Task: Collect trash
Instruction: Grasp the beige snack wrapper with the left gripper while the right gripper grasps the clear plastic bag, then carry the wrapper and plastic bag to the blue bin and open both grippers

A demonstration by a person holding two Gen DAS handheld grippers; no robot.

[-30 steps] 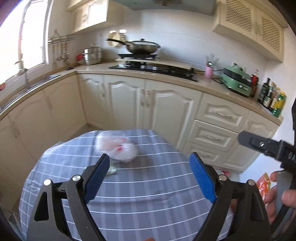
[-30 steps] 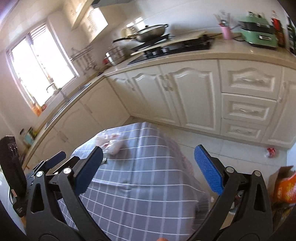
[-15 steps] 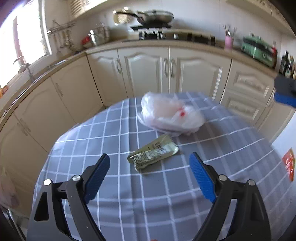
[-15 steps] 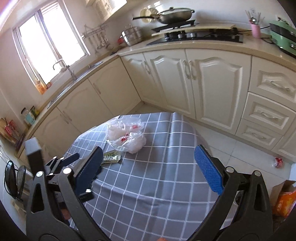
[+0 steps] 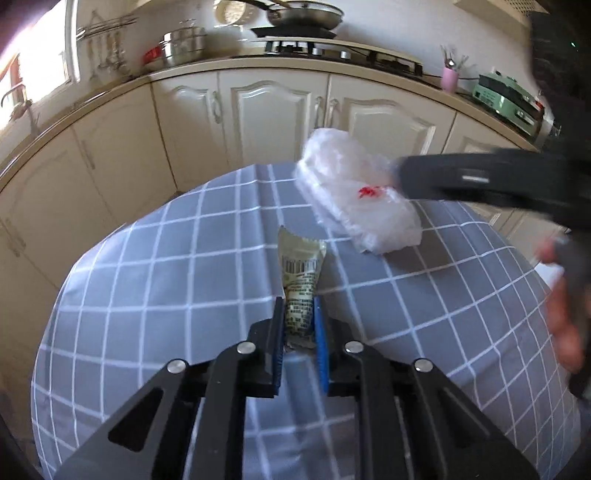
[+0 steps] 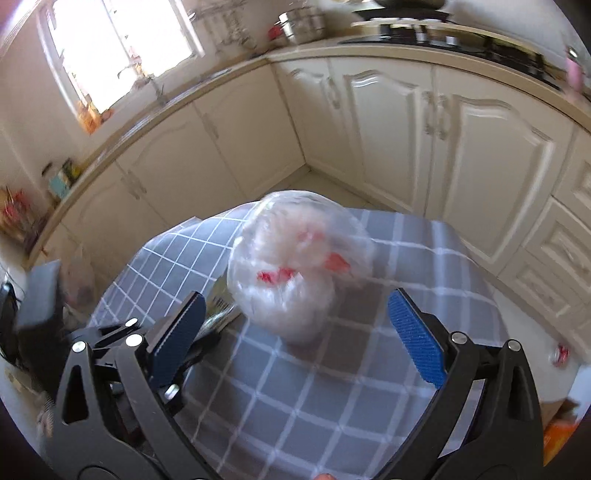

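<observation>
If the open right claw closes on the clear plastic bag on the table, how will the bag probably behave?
The plastic bag looks thin and crumpled, so it will probably collapse and hang floppy. It seems puffed up and light, so a push may slide it across the tablecloth. Its glossy film might slip between the pads.

Grey checked tablecloth (image 5: 155,280), cream cabinets (image 5: 273,110), perhaps a wok (image 5: 306,14) above.

tablecloth (image 5: 155,280) left – bare | plastic bag (image 5: 354,199) right – blocks

Grey white-checked tablecloth (image 5: 155,280), pale green barcoded wrapper (image 5: 301,266), clear red-printed plastic bag (image 5: 358,199), cream cabinets (image 5: 273,118).
</observation>
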